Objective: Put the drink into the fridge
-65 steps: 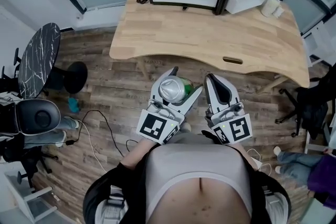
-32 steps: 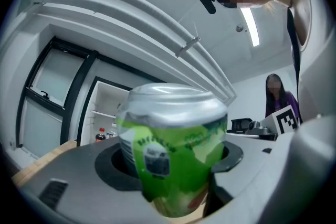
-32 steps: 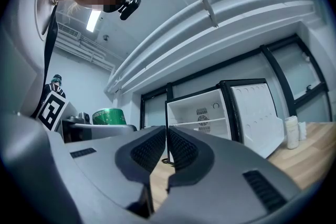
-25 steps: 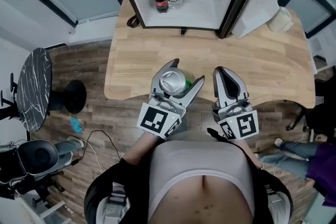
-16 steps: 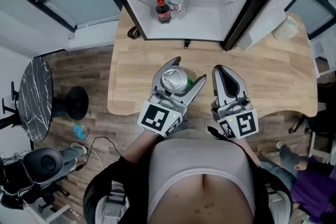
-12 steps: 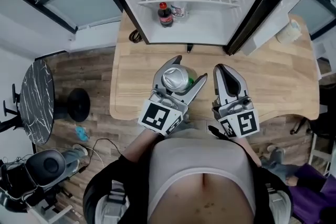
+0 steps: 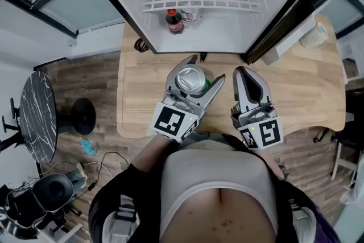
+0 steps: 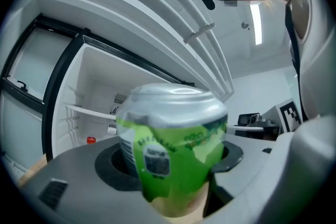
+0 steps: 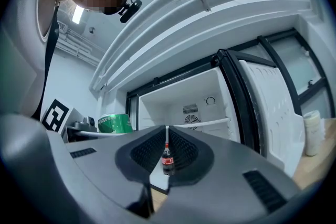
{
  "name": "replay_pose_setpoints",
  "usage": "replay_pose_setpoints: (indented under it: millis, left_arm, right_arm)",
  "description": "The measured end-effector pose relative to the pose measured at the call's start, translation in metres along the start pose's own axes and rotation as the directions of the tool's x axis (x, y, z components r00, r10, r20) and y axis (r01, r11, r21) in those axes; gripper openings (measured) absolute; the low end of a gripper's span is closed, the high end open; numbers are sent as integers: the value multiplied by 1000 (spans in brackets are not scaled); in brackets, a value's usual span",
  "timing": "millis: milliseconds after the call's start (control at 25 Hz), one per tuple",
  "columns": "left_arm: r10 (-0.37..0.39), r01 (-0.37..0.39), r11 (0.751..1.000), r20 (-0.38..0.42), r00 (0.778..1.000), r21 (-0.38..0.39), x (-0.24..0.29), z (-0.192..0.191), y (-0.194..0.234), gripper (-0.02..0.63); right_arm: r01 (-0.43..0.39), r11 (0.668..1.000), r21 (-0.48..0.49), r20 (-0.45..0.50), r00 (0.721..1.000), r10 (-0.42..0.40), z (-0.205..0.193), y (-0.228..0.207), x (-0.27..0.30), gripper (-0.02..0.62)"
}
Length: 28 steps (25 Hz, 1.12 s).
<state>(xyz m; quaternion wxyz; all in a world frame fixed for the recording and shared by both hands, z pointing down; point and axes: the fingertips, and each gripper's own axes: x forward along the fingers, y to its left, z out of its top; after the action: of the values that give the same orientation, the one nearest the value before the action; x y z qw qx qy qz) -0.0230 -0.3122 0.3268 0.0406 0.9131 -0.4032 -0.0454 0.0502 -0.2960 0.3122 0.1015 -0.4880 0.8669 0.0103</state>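
Tabletop [image 7: 318, 94] of pale wood below both grippers, plank floor [image 7: 85, 77] around it; open fridge [image 7: 227, 28] just ahead, cola bottle [image 7: 174, 21] inside. Left gripper [image 7: 206, 68] clamps green can [image 7: 191, 79]; right gripper [image 7: 242, 70] beside it, jaws together, empty.

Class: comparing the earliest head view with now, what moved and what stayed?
The person walked up to the desk, bringing both tools over it, close to the open fridge. Unchanged: the left tool grips the green can, the right tool is shut and empty, the cola bottle stands in the fridge.
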Motion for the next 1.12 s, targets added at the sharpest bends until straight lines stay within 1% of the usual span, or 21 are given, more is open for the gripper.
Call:
replay_pose_setpoints:
  millis: [200, 360, 680, 1120]
  left_arm:
    - [45, -45, 999, -7, 999, 14, 18, -8, 8, 342]
    - [55, -55, 998, 0, 998, 29, 33, -14, 12, 342]
    - [75, -75, 997, -8, 997, 24, 67, -39, 28, 343]
    - [124, -124, 992, -14, 992, 17, 108, -67, 54, 343]
  right_arm:
    - [-25, 1000, 5, -19, 1000, 25, -4, -15, 5, 38]
    - [-35, 999, 6, -31, 999, 36, -7, -24, 6, 38]
    - [-23, 1000, -1, -50, 998, 23, -9, -41, 6, 38]
    - [-4, 1000, 3, -91, 996, 4, -19, -53, -3, 38]
